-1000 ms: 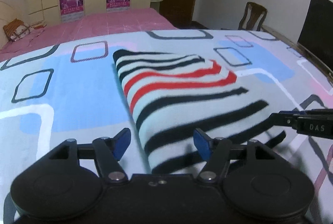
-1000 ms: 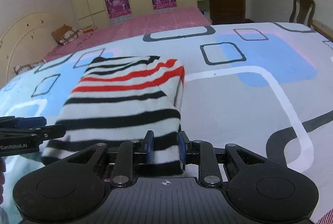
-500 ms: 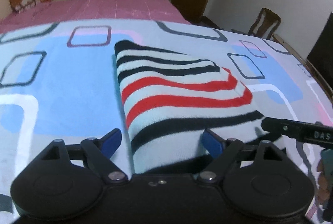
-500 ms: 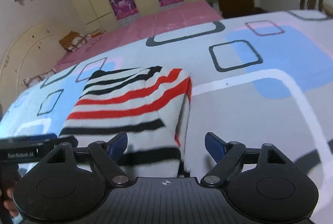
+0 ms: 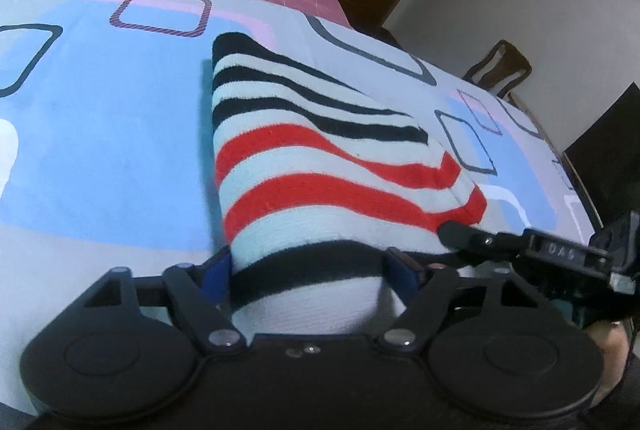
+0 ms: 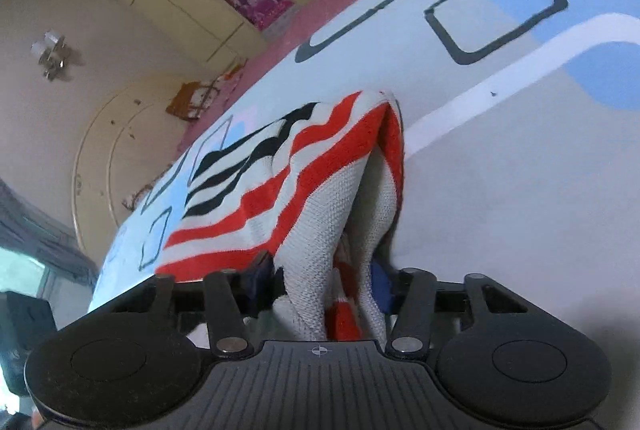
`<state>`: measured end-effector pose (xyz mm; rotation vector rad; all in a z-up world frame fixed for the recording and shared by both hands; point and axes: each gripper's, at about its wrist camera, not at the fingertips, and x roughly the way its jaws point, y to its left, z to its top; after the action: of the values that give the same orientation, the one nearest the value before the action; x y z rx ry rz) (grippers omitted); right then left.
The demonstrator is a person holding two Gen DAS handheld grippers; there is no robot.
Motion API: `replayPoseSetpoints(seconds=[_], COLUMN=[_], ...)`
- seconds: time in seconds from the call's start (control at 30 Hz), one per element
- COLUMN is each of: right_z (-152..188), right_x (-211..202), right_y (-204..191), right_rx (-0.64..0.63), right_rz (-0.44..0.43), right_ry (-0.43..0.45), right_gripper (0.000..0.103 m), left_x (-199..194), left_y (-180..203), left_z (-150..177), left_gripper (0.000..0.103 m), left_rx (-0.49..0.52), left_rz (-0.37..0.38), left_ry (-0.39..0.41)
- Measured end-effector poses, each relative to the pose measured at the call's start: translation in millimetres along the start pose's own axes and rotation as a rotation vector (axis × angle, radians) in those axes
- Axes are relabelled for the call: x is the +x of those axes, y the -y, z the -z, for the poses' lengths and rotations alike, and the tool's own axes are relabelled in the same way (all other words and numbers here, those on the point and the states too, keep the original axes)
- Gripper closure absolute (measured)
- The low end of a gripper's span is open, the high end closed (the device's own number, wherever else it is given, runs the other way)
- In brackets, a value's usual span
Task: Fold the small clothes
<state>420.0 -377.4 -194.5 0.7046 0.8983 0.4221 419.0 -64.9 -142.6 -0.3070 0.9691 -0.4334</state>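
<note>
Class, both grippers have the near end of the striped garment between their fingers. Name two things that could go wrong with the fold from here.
1. The left gripper stands wide around the garment, so the cloth may slip out when lifted.
2. The right gripper has a bunched, layered edge between its fingers; a layer may drop free and spoil the fold.

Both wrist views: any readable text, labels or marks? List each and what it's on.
"DAS": on the right gripper, on its black body at the right edge of the left wrist view; faint.
Purple posters on the wardrobe doors: print too small and blurred to read.
Right wrist view, gripper housing: a crosshair mark only, no lettering.
Striped garment: no label visible.
</note>
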Motion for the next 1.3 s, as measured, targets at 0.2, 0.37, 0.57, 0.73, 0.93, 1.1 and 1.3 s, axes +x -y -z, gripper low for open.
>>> replayPoseSetpoints(seconds=[0.2, 0.37, 0.57, 0.73, 0.93, 1.1, 1.3], right_z=[1.0, 2.9, 11.3, 27.4, 61.9, 95.9, 121.7], right_x=[-6.0, -24.6, -33.0, -16.5, 24.3, 79.8, 145.1], right_y=[-6.8, -20.1, -57.5, -101.1, -173.1, -239.7, -292.4], right_rx=[-0.010, 0.001, -0.022, -0.025, -0.048, -0.052, -0.050], right_rz=[0.010, -0.033, -0.070, -0.098, -0.116, -0.139, -0.169], right_ry=[0.000, 0.037, 0.061, 0.072, 0.083, 0.072, 0.040], right_gripper=[0.064, 0.065, 0.066, 0.066, 0.066, 0.066, 0.066], left_x=[-5.6, -21.0, -52.2, -86.8, -133.9, -175.8, -202.3], left_y=[12.8, 19.5, 15.0, -8.8, -75.1, -149.5, -218.0], left_z=[0.6, -0.9, -7.0, -6.2, -5.8, -13.2, -19.7], left_gripper=[0.042, 0.050, 0.051, 0.051, 0.051, 0.051, 0.051], left_rx=[0.033, 0.063, 0.091, 0.105, 0.112, 0.099, 0.074], left_rz=[-0.038, -0.040, -0.038, -0.049, -0.052, -0.081, -0.125], left_ry=[0.033, 0.056, 0.096, 0.133, 0.169, 0.177, 0.184])
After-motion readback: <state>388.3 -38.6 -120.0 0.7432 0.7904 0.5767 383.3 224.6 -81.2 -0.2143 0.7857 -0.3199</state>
